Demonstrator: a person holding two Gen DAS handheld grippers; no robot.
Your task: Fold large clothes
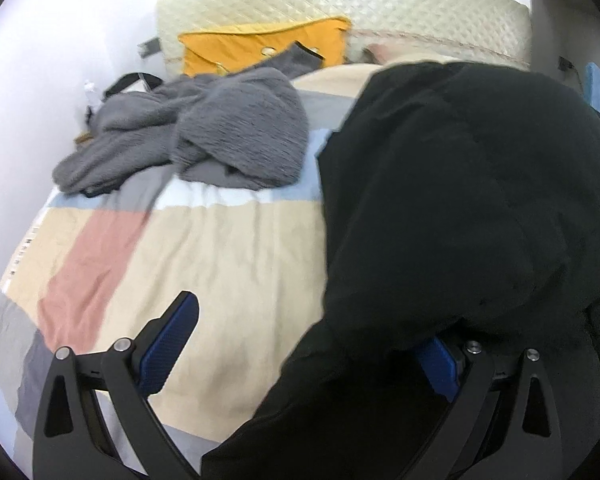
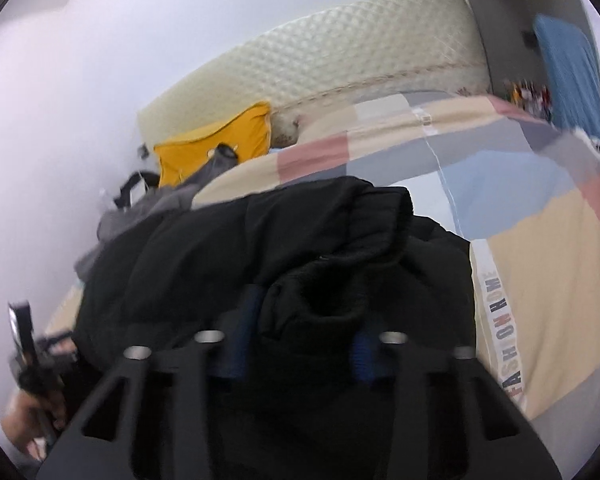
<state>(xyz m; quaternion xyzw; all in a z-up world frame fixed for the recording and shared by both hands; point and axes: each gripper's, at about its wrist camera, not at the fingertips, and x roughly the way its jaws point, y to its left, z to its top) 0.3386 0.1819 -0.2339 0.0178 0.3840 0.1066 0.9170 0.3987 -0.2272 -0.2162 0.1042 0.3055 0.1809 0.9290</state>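
While my right tongs (image 2: 300, 344) pinch the black garment (image 1: 460, 200), left tongs (image 1: 300, 344) gape empty; grey garment (image 1: 204, 132) lies unfolded on the bed (image 1: 220, 260).

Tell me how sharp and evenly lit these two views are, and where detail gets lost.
Left wrist view: soft motion blur, fisheye bending at the edges, flat even light; the black garment is a near featureless dark mass, while the grey fleece keeps its texture. Right wrist view: blurrier, the right gripper smeared, the bedspread lettering still readable.

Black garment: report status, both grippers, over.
Left gripper open, black garment draped over its right finger. Right gripper shut on a bunched fold. Grey fleece garment lies beyond on the patchwork bedspread.
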